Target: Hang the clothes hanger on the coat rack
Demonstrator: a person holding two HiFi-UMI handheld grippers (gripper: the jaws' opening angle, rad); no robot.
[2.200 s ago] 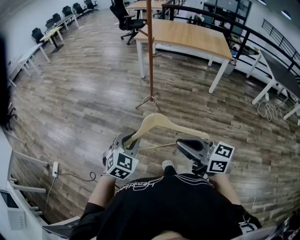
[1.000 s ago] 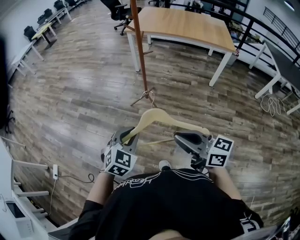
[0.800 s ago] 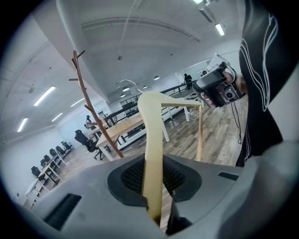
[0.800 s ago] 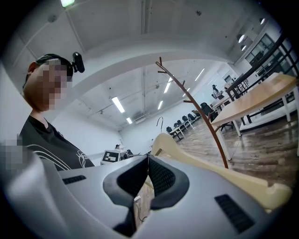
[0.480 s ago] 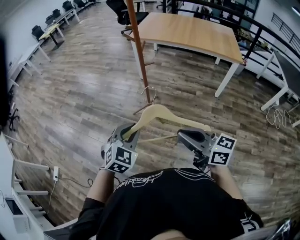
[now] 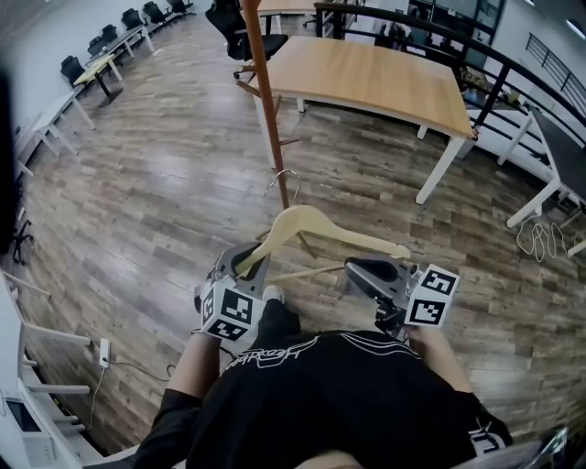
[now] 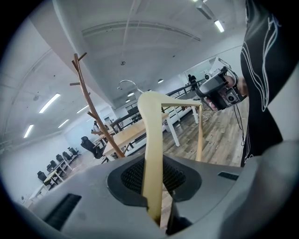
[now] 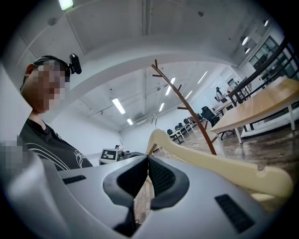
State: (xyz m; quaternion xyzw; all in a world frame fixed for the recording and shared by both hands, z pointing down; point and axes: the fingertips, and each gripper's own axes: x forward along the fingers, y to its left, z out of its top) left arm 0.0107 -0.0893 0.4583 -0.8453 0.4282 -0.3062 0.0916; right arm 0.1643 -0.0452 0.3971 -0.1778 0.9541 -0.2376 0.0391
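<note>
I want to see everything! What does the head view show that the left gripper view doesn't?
Only the head view: the foot of the coat rack, the marker cube on the left hand-held gripper, the person's shoe. Only the left gripper view: ceiling lights, the rack's top branches, that gripper's jaws pinching the wooden clothes hanger. Both: the hanger, the rack's pole, the right hand-held gripper, the wooden table.

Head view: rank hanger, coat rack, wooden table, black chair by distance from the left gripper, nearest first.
1. hanger, clamped in the left gripper
2. coat rack, just ahead
3. wooden table, behind the rack, right
4. black chair, beyond the table's left end
</note>
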